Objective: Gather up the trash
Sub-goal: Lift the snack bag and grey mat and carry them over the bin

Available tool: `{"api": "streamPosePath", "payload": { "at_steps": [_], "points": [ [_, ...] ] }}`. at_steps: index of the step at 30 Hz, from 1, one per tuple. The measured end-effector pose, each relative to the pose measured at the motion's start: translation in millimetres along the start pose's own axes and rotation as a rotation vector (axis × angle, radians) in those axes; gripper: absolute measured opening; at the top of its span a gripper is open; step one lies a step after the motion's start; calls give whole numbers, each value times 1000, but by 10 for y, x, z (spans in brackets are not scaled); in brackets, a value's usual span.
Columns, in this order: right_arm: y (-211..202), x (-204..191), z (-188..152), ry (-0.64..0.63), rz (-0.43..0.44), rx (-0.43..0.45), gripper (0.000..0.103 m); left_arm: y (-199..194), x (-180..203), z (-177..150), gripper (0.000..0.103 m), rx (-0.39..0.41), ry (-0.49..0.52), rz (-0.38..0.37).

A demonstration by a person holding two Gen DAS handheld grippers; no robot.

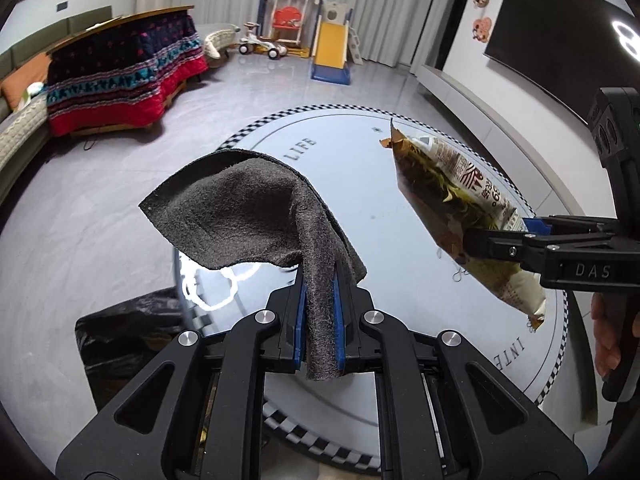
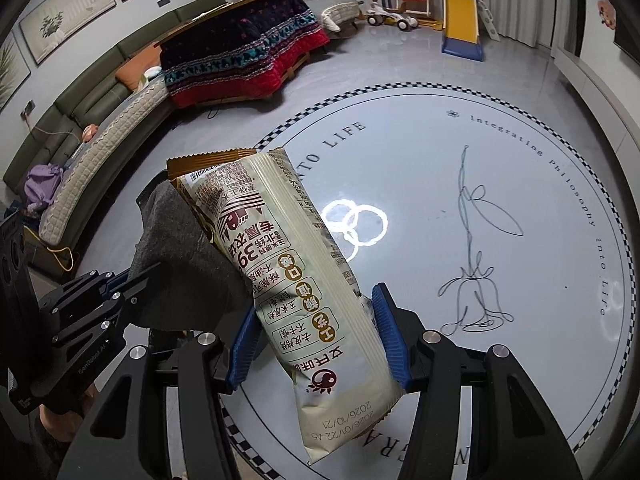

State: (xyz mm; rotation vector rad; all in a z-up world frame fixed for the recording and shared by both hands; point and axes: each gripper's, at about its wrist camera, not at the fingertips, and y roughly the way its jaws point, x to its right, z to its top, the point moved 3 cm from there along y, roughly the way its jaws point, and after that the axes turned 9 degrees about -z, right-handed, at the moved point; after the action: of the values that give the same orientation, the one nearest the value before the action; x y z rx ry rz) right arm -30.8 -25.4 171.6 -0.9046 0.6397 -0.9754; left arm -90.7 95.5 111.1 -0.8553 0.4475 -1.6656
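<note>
Right wrist: right fingers [image 2: 316, 336] clamp cream snack bag [image 2: 296, 280]; left fingers [image 1: 320, 316] pinch grey cloth [image 1: 248, 216].

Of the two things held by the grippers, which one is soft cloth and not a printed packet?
The dark grey cloth pinched in the left gripper. It is plain and limp, while the right gripper holds a cream snack bag with printed text.

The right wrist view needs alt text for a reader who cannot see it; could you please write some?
The right gripper holds a cream snack bag between its blue jaws, above a round white table with a line drawing. At left, the left gripper holds a dark grey cloth; a sofa and toy slide stand behind.
</note>
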Motion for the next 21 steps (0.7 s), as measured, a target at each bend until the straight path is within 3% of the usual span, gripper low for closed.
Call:
{"api": "streamPosePath", "payload": {
  "at_steps": [14, 21],
  "points": [
    [198, -1414, -172, -191, 122, -42, 56, -745, -862, -563, 10, 64, -141, 158],
    [390, -2135, -269, -283, 193, -89, 56, -927, -1347, -867, 10, 39, -234, 264]
  ]
}}
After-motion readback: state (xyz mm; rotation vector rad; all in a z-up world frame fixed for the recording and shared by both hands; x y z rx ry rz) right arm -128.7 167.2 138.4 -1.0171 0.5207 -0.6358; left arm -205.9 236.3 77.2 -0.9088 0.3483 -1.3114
